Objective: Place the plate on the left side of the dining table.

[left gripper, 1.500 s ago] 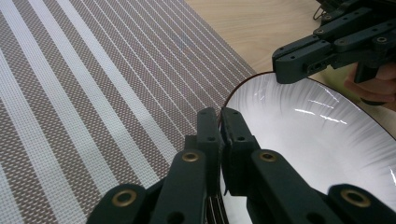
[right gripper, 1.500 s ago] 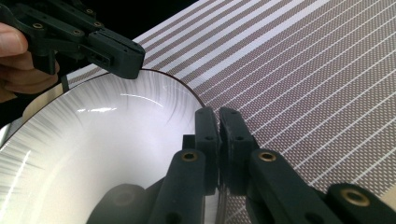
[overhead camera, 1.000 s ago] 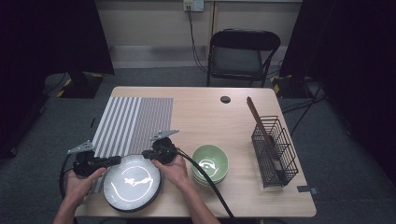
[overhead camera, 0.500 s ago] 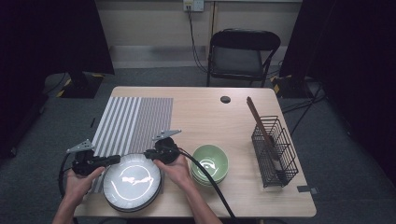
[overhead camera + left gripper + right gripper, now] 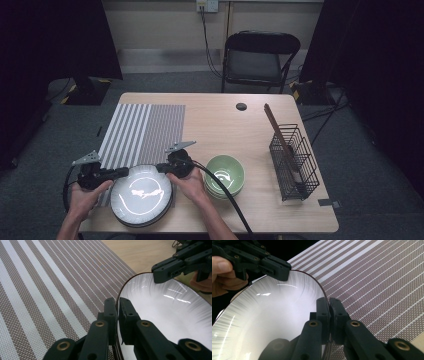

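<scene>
Plate [image 5: 141, 194], white with a dark rim, at the near left of the worktop [image 5: 225, 125], partly over the striped placemat [image 5: 142, 131]. Pinched at opposite rim edges: left hand-held gripper [image 5: 121, 172] clamped on the left edge, right hand-held gripper [image 5: 161, 168] clamped on the right. Probably gripped from both sides to keep it level for a lift. Stacked green bowls [image 5: 225, 173] just beside. No brand, label or legible writing seen.

Lab/studio, black curtains [image 5: 55, 40], bare table [image 5: 220, 120], folding chair [image 5: 260, 55]
</scene>
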Demonstrator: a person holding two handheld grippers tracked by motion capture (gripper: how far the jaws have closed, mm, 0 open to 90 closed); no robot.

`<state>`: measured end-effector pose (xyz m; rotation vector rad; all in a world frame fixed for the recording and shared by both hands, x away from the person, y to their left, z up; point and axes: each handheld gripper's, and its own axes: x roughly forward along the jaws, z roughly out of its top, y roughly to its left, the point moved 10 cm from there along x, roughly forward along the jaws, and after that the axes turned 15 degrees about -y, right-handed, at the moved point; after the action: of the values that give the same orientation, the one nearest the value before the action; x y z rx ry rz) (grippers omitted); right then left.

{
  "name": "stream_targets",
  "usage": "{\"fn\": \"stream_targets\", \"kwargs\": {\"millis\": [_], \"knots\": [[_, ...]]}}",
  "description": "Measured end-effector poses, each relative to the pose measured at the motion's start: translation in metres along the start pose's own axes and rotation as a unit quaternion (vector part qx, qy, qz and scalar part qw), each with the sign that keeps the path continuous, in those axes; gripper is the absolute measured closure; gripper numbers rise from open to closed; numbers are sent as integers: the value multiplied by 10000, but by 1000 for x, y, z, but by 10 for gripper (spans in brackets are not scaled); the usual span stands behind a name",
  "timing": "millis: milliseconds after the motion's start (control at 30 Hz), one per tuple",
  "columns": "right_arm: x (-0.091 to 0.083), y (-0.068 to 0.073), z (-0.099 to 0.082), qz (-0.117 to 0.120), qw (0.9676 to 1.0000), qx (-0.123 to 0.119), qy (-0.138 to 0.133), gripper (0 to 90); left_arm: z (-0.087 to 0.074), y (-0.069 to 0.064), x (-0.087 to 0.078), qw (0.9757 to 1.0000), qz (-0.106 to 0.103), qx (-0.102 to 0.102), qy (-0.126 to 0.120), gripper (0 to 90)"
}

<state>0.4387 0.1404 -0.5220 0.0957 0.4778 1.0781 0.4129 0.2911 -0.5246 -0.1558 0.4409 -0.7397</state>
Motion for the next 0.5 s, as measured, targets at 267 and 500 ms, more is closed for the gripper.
{"fn": "stream_targets", "kwargs": {"millis": [267,500], "knots": [[1,1,7,-50,10000,-5,-84,878,7,2,-4,9998,-7,-74,-159,857],[7,0,19,-76,9998,-101,-125,876,17,7,-5,9995,85,-48,-297,854]]}}
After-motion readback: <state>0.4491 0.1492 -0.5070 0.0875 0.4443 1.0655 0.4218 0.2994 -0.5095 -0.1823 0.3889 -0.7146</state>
